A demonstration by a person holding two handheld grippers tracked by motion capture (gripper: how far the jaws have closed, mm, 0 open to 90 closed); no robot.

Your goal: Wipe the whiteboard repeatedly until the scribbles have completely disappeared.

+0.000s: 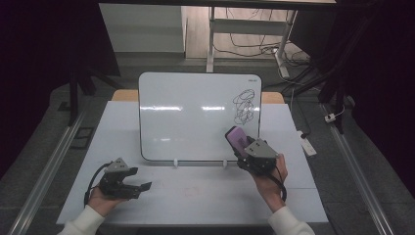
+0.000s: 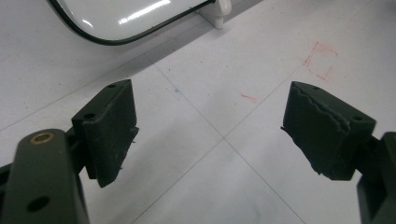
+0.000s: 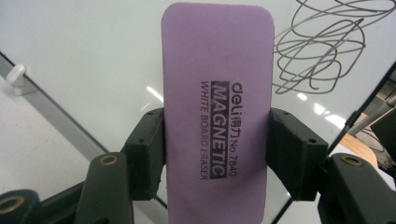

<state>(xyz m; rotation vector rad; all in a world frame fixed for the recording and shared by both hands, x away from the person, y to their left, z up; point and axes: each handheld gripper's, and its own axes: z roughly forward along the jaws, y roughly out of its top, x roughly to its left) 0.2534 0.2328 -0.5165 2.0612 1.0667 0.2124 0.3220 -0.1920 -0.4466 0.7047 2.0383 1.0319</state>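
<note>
On my left, the left hand-held gripper (image 1: 139, 186) rests low on the white tabletop (image 1: 195, 196), jaws spread apart with nothing between them; in the left gripper view I see only bare surface and faint red marks (image 2: 321, 59) beyond the pads. It looks parked, apart from the work.

In the middle stands the whiteboard (image 1: 186, 117), propped on small white feet (image 1: 175, 162) at its lower edge, mostly clean.

Moving right, the right hand-held gripper (image 1: 243, 145) is clamped on the purple magnetic whiteboard eraser (image 3: 217, 93), its pads pressing both long edges, the eraser pointing up toward the board. The black scribble (image 1: 244, 105) sits on the board's upper right, above and a little right of the eraser.

I judge I'm in the approach step: eraser gripped, not yet on the marks. Next I need to carry it up to the scribble, lay its working face flat against the board, and wipe across with steady pressure without tipping the board backward.
</note>
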